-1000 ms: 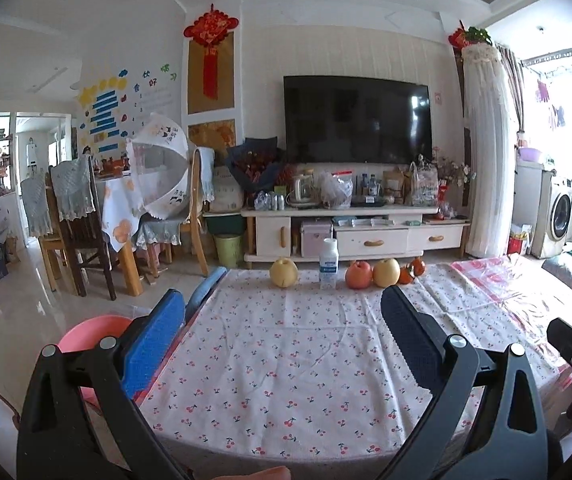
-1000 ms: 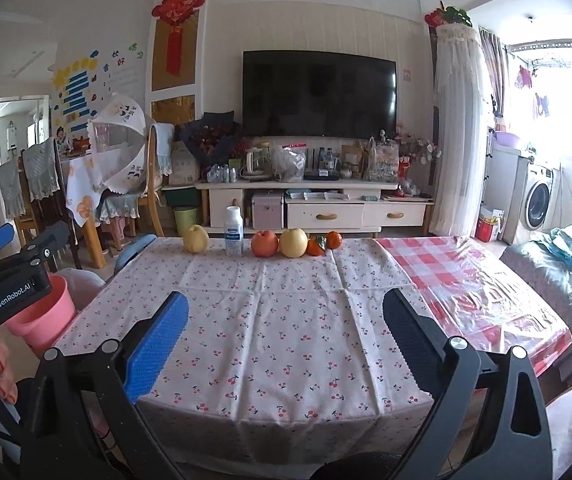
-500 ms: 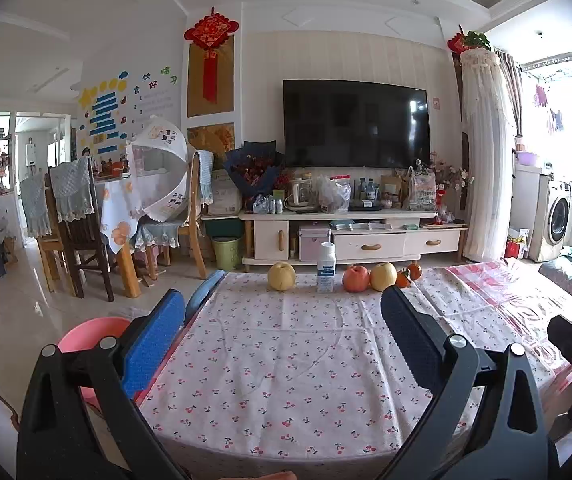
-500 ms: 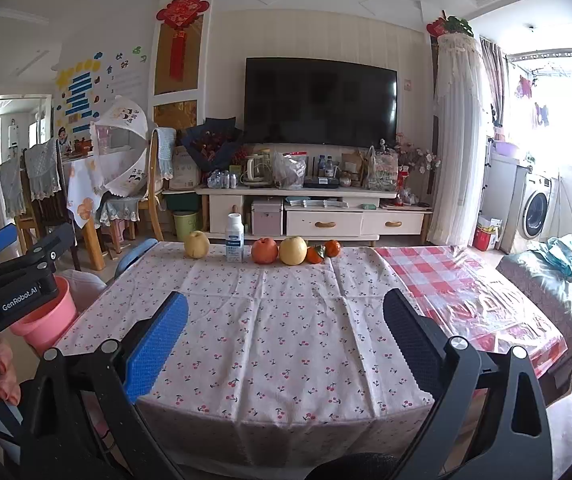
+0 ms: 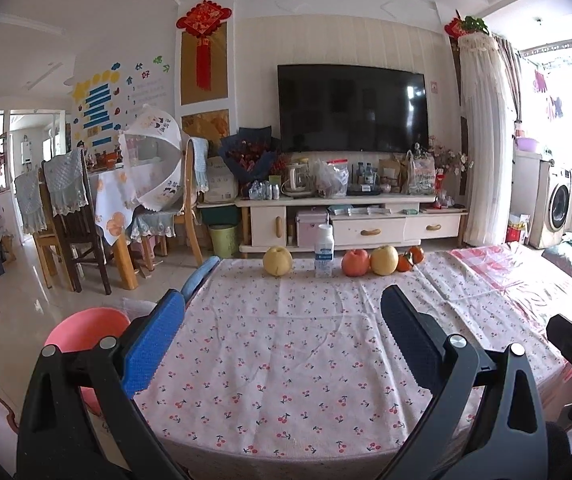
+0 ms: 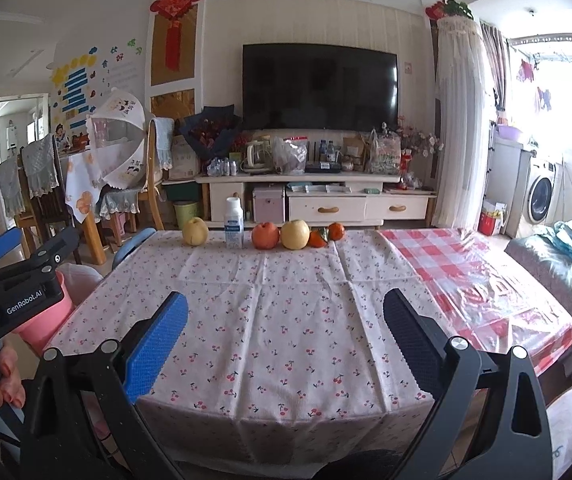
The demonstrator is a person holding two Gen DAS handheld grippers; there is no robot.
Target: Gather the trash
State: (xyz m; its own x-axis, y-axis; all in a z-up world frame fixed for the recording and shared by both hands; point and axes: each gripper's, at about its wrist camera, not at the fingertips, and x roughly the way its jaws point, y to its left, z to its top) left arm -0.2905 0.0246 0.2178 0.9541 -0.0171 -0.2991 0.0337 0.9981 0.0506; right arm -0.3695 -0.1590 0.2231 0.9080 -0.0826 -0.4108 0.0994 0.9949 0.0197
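Your left hand-held gripper (image 5: 281, 328) hung over the near edge of the bench (image 5: 286, 360), jaws spread wide, nothing between the pads. Your right hand-held gripper (image 6: 286, 328) was the same: wide apart, empty, above the near edge. The two sat side by side, apart; in the right wrist view the left one showed at the left margin, with your fingers (image 6: 5, 384) wrapped on its handle.

The white bottle (image 5: 324, 250) stood upright at the far edge of the bench, in the row of fruit. A yellow pear (image 5: 277, 261) sat just left of it; an apple (image 5: 355, 262), a second pear (image 5: 384, 260) and two small oranges (image 5: 412, 258) ran on to its right. The bottle stood apart from both neighbours, with small gaps each side.

Between your grippers and that row the cherry-print cloth (image 6: 269, 312) lay bare. It hung over the near edge in front of you. To the right, a red checked plastic cover (image 6: 462, 276) took over the bench top, also bare.

Off the left edge a pink bin (image 5: 81, 332) stood on the floor, low beside the corner; in the right wrist view a white liner showed at its rim. A blue chair back (image 5: 201, 276) rose at the left edge, further along. Open tiled floor (image 5: 5, 304) lay beyond the bin, towards the dining chairs
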